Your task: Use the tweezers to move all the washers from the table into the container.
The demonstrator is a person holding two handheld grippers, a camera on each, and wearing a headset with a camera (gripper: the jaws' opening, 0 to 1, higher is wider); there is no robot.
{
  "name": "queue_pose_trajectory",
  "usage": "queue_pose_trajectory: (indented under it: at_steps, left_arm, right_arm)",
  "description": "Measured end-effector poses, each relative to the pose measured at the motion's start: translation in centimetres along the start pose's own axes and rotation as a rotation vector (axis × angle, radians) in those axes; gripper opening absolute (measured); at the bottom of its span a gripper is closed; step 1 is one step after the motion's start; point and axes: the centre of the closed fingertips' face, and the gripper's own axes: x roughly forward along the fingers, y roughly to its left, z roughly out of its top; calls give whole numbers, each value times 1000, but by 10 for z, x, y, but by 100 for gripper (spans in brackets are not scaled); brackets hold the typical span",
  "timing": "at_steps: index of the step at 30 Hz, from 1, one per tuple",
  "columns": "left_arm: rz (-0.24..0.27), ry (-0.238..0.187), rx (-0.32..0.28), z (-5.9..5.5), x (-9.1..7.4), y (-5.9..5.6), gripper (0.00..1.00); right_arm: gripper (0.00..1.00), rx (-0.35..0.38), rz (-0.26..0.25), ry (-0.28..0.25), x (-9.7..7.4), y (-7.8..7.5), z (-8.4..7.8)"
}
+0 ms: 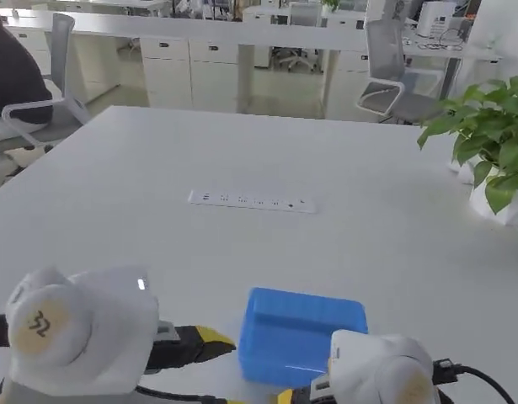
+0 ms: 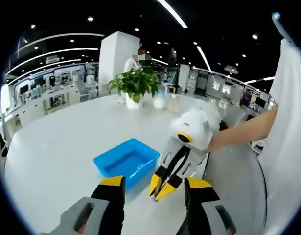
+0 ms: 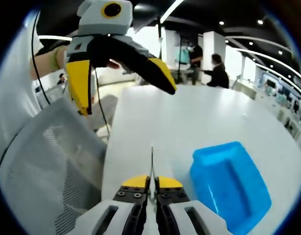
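While the white table [image 1: 115, 210] runs into an open office, power strip [image 1: 252, 201] lying mid-surface, we see the left gripper [image 3: 127, 98] gaping wide, holding nothing, and the right gripper [image 3: 151, 182] pinched tight on the tweezers [image 3: 151, 161]; the blue container [image 1: 302, 332] sits between them, and the right gripper view gives us the tweezers' thin tip

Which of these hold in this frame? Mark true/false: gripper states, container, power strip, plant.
1. The right gripper is shut on the tweezers. True.
2. The left gripper is shut. False: its jaws stand open.
3. The blue container sits on the power strip. False: they lie apart on the table.
4. A potted plant stands on the table. True.
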Motion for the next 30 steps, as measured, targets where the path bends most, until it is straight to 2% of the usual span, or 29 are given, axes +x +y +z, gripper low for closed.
queue_pose_trajectory:
  at_steps: [3, 5, 8, 11, 15, 23, 25, 30]
  left_arm:
    - [66, -77, -67, 0, -7, 5, 58]
    - [100, -123, -113, -2, -12, 6, 59]
    - [132, -157, -135, -5, -17, 7, 61]
    - [139, -170, -147, -8, -19, 6, 64]
    - [146, -202, -152, -6, -20, 2, 68]
    - [208, -242, -137, 1, -22, 5, 78]
    - [191, -240, -135, 1, -22, 2, 79]
    - [221, -216, -90, -1, -21, 1, 82]
  right_arm:
    - [2, 28, -12, -15, -1, -2, 2]
    - [2, 57, -16, -33, -3, -3, 4]
    - [2, 90, -27, -63, -9, -6, 12]
    - [2, 110, -41, -84, -17, -9, 19]
    - [2, 125, -75, -97, -31, -14, 28]
    - [2, 161, -146, -150, -64, -31, 47]
    - [2, 172, -160, -168, -71, -35, 51]
    - [2, 185, -198, -214, -91, -50, 64]
